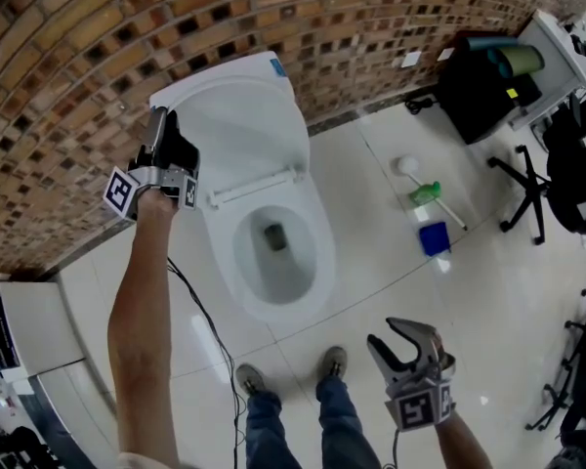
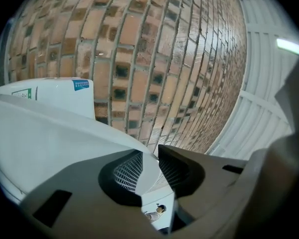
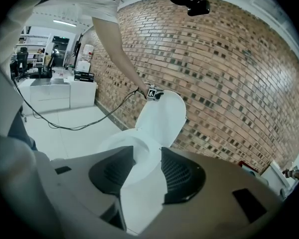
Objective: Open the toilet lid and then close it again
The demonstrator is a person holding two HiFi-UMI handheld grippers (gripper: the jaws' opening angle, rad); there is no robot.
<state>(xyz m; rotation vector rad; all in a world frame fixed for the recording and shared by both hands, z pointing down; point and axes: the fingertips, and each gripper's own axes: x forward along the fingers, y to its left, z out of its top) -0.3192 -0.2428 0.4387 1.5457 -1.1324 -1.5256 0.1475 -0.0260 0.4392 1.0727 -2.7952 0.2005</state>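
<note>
The white toilet lid [image 1: 244, 115] stands raised against the brick wall, above the uncovered bowl [image 1: 273, 252]. My left gripper [image 1: 162, 123] is at the lid's upper left edge. In the left gripper view the lid [image 2: 40, 133] runs in between the parted jaws of the left gripper [image 2: 150, 156], and I see no pad pressing on it. My right gripper [image 1: 391, 338] hangs over the floor at the lower right, open and holding nothing. The right gripper view looks past the right gripper [image 3: 148, 151] at the bowl [image 3: 119, 143], the lid [image 3: 162, 116] and the left gripper [image 3: 152, 92].
A white brush [image 1: 407, 166], a green bottle [image 1: 425, 193] and a blue container [image 1: 434, 237] lie on the tiles right of the toilet. A black box [image 1: 479, 86] and a chair base [image 1: 532, 189] stand farther right. A cable [image 1: 200, 311] trails left of the bowl. The person's shoes [image 1: 332, 362] are just in front of it.
</note>
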